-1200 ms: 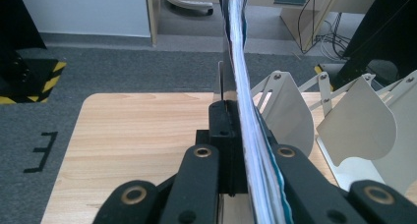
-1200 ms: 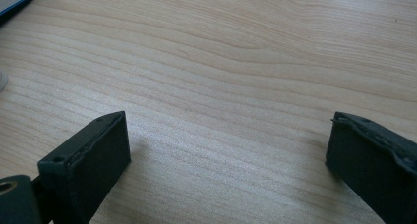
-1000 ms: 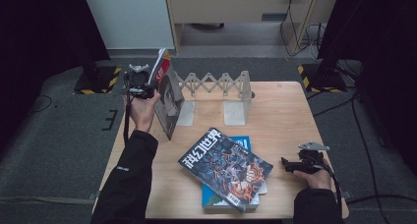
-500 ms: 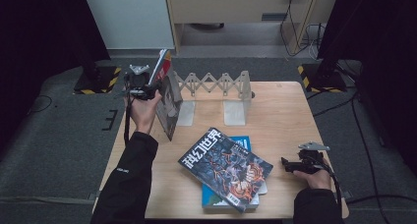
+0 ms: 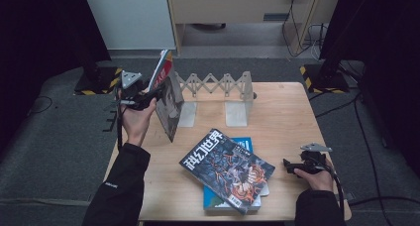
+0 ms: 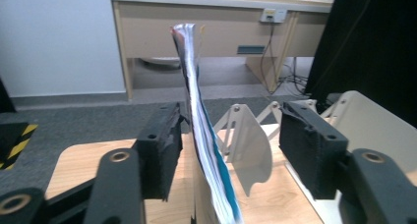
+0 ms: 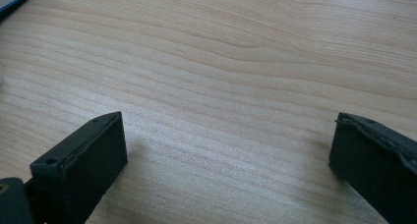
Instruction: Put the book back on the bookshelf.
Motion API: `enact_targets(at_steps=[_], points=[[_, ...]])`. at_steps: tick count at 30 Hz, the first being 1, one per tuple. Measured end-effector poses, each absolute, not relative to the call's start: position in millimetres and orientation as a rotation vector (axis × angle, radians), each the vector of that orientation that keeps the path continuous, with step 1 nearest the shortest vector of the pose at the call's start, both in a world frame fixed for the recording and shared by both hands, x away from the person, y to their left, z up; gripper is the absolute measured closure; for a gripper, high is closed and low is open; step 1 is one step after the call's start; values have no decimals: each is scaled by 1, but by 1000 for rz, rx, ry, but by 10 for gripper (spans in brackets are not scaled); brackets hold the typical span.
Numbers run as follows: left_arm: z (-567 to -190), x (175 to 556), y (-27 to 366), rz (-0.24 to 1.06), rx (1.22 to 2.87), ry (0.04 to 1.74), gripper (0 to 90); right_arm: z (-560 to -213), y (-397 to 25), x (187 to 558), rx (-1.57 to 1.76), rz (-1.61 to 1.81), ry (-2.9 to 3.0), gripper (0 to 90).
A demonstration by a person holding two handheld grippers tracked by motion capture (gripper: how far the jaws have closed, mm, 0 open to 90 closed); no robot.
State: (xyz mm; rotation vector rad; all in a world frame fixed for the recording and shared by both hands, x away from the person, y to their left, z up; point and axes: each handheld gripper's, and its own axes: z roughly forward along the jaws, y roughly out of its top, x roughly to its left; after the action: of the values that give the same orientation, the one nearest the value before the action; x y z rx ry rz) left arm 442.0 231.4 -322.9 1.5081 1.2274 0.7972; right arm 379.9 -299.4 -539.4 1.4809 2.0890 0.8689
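Standing between the spread left tongs [image 6: 231, 155], a magazine [image 6: 206, 150] rises upright.

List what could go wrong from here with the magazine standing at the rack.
1. The left gripper is open around the upright magazine, so it may tip.
2. The magazine bows in the left gripper view and could slump off the rack.
3. The right gripper rests far off, too distant to catch it.

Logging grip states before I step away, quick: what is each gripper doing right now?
Left gripper: jaws open, standing either side of the upright magazine, not clamped on it.
Right gripper: jaws open, holding nothing, low over the table.
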Motion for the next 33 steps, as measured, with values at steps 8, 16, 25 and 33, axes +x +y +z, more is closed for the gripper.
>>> enact_targets(at_steps=[8,16,25,33], points=[[-328,412,242,800,1499,1179,332,-539,-299,380,1487,866,2086,4],[-350,378,251,750,1494,1162,290,-539,-299,380,1491,863,2081,9],[-390,350,252,670,1531,1198,269,-534,-297,375,1509,846,2073,148],[-429,338,241,589,1624,1159,281,-521,-291,370,1494,870,2059,210]])
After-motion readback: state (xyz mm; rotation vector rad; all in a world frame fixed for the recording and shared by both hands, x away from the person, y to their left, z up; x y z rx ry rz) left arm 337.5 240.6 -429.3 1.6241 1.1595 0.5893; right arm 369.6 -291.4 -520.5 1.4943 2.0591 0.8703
